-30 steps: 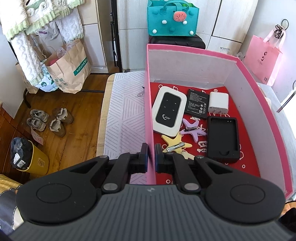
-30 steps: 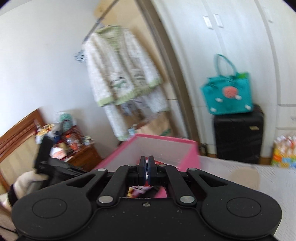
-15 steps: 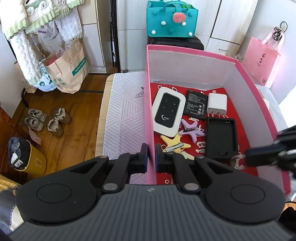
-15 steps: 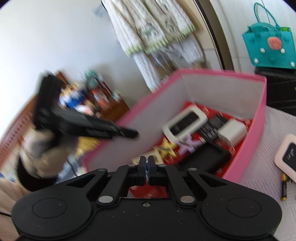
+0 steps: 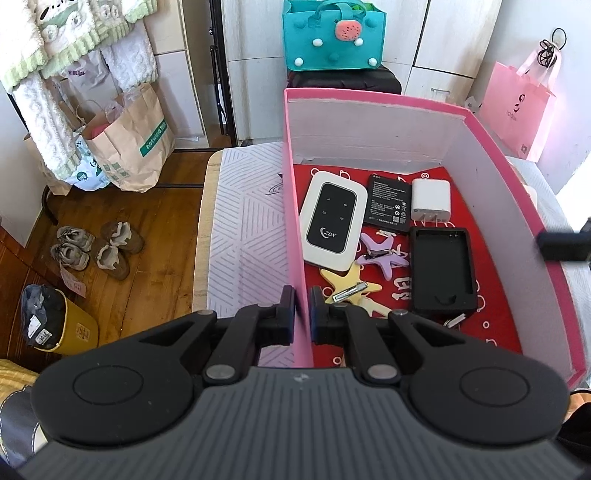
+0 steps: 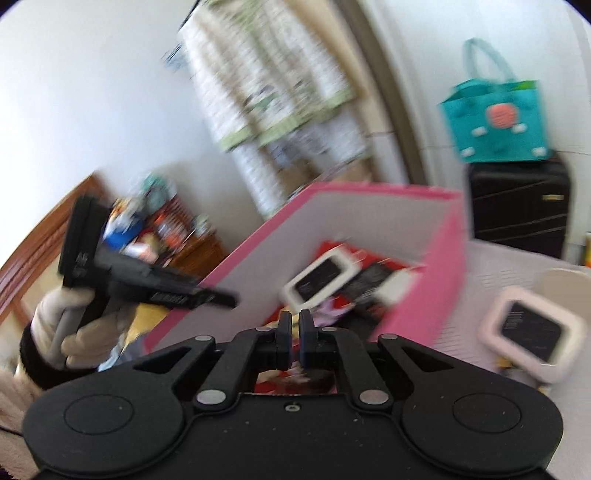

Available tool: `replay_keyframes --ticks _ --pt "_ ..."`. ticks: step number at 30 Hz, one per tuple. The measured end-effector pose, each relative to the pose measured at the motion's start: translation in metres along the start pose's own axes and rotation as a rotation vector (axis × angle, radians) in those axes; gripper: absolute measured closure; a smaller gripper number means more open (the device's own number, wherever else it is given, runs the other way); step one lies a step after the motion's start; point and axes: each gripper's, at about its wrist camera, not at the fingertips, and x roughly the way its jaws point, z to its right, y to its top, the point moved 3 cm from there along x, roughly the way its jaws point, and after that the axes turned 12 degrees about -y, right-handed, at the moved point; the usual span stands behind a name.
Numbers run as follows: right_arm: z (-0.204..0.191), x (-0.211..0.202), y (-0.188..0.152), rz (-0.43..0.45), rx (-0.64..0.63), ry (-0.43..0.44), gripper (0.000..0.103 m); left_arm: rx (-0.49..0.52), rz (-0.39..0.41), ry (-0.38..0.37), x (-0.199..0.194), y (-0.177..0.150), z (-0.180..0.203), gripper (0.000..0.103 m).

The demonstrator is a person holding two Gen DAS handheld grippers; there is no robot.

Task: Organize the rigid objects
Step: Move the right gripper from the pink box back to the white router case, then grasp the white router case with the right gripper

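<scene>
A pink box (image 5: 293,221) with a red floor stands on the patterned table. My left gripper (image 5: 303,295) is shut on its left wall. Inside lie a white pocket router (image 5: 332,221), a black battery (image 5: 388,203), a white charger (image 5: 430,201), a black case (image 5: 441,269), a purple star clip (image 5: 384,249) and a yellow star clip (image 5: 351,284). A small metal ring (image 5: 453,320) lies by the case. My right gripper (image 6: 294,321) hovers over the box's near end; its jaws are opening, a narrow gap with nothing between them. Its tip (image 5: 545,242) shows at the box's right wall.
A pink-framed device (image 6: 532,332) lies on the table right of the box. Behind stand a teal bag (image 5: 332,35) on a black suitcase (image 6: 521,206). Paper bags (image 5: 129,144), shoes (image 5: 96,247) and a yellow bin (image 5: 55,321) sit on the wood floor left.
The right gripper came down over the box, held a metal ring above its right side, then drew back to the right wall. The ring now lies by the black case. Left gripper unmoved.
</scene>
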Motion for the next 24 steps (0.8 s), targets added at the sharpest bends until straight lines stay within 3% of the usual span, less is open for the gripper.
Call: replay_keyframes --ticks 3,5,7,10,14,18,24 --pt "0.028 -0.016 0.001 0.073 0.024 -0.154 0.092 0.002 0.009 -0.005 0.000 -0.001 0.000 0.096" --pt "0.045 -0.020 -0.001 0.117 0.010 -0.296 0.073 -0.001 0.015 -0.012 -0.001 -0.002 -0.001 0.096" --pt "0.059 -0.018 -0.005 0.140 -0.016 -0.393 0.064 -0.007 0.016 -0.022 -0.001 -0.002 -0.004 0.095" --pt "0.080 -0.008 -0.011 0.112 -0.029 -0.458 0.058 -0.004 0.015 -0.026 -0.001 -0.002 -0.006 0.095" --pt "0.106 0.010 -0.017 0.050 -0.003 -0.481 0.040 0.003 0.011 -0.033 -0.001 -0.001 -0.005 0.095" --pt "0.134 0.022 -0.024 0.023 0.107 -0.502 0.039 0.002 0.015 -0.038 -0.001 -0.002 -0.005 0.094" --pt "0.152 0.032 -0.035 0.015 0.267 -0.365 0.039 -0.002 0.017 -0.042 -0.001 -0.002 -0.006 0.094"
